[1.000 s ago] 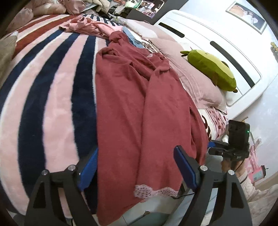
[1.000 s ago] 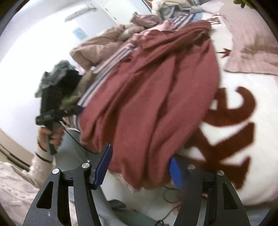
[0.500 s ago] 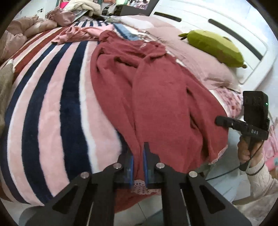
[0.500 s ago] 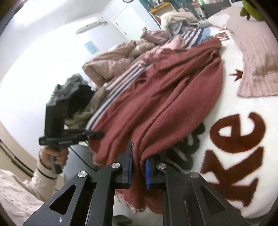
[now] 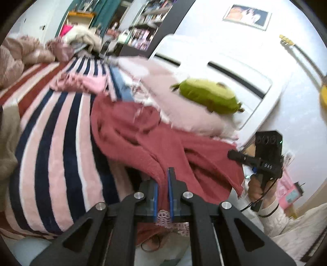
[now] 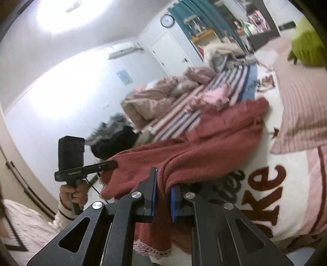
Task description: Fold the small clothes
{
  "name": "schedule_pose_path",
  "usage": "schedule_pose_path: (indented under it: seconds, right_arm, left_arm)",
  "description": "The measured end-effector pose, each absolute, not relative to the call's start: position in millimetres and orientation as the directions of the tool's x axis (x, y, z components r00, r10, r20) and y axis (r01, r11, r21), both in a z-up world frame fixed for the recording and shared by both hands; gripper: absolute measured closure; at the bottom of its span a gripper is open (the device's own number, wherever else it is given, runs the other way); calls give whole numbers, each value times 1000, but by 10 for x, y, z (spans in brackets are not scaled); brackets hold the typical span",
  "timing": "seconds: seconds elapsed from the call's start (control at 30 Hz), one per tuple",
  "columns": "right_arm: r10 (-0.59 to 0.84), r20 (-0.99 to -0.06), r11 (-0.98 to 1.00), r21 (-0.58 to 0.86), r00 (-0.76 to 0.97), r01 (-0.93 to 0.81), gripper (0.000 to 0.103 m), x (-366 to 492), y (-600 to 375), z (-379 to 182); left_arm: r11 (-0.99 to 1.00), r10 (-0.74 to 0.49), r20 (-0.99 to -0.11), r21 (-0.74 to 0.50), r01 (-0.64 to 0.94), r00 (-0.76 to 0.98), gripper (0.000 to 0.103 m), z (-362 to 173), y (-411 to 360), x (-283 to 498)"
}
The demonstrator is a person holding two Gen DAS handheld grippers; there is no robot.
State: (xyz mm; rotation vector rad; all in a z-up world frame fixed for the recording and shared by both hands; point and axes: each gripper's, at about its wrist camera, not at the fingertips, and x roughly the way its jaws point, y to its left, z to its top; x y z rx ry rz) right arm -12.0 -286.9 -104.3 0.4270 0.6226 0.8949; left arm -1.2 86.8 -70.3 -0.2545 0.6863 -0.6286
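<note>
Bedroom, striped blanket (image 5: 51, 143) on bed. Red knit garment (image 5: 143, 139): soft, light, floppy; hem corners clamped in left gripper (image 5: 162, 196) and right gripper (image 6: 162, 196); best held there.

Ahead of the left gripper a white headboard (image 5: 241, 81) with two dark slots stands against a pale wall, a framed picture (image 5: 246, 14) above it. Farther ahead and to the left, dark bookshelves (image 5: 143, 30) fill the far end of the room beside a teal curtain (image 5: 106, 12). Ahead of the right gripper and high up, a round wall clock (image 6: 167, 20) hangs near a white door (image 6: 169, 53). A wall air conditioner (image 6: 122, 50) sits left of it, under a bright ceiling light (image 6: 67, 14).
</note>
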Motion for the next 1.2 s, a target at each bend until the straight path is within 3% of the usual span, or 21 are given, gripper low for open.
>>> schedule_pose_path:
  seconds: [0.13, 0.33, 0.67, 0.87, 0.93, 1.0, 1.03, 1.1, 1.2]
  right_arm:
    - [780, -342, 618, 557, 525, -555, 98, -146, -2907, -763]
    - [678, -431, 727, 508, 596, -461, 98, 501, -2952, -672]
    - [484, -745, 875, 399, 458, -275, 97, 2432, -2844, -1473]
    - [476, -803, 875, 392, 359, -284, 95, 2741, -2792, -1917]
    - [481, -809, 870, 394, 337, -296, 91, 2722, -2811, -1911]
    - [482, -812, 866, 384, 330, -320, 73, 2634, -2846, -1805]
    - [465, -816, 870, 349, 343, -348, 66, 2535, -2858, -1697]
    - [396, -827, 891, 239, 400, -387, 29, 2367, -2831, -1515]
    - [372, -793, 873, 122, 482, -472, 25, 2014, -2785, -1185]
  left_arm:
    - [812, -583, -477, -366, 454, 658, 98, -435, 893, -56]
    - [847, -531, -505, -334, 414, 680, 98, -454, 881, 653]
    - [920, -387, -742, -273, 281, 548, 98, -1306, 619, 2755]
    - [922, -375, -804, -272, 275, 462, 90, -1763, 575, 3060]
    - [905, -413, -794, -303, 298, 445, 70, -1725, 596, 3017]
    - [900, -423, -775, -299, 317, 469, 42, -1553, 624, 2879]
    - [902, -414, -759, -271, 335, 502, 39, -1413, 630, 2751]
    - [901, -406, -729, -219, 375, 550, 33, -1174, 665, 2542]
    - [892, -379, -705, -105, 440, 599, 26, -883, 670, 2254]
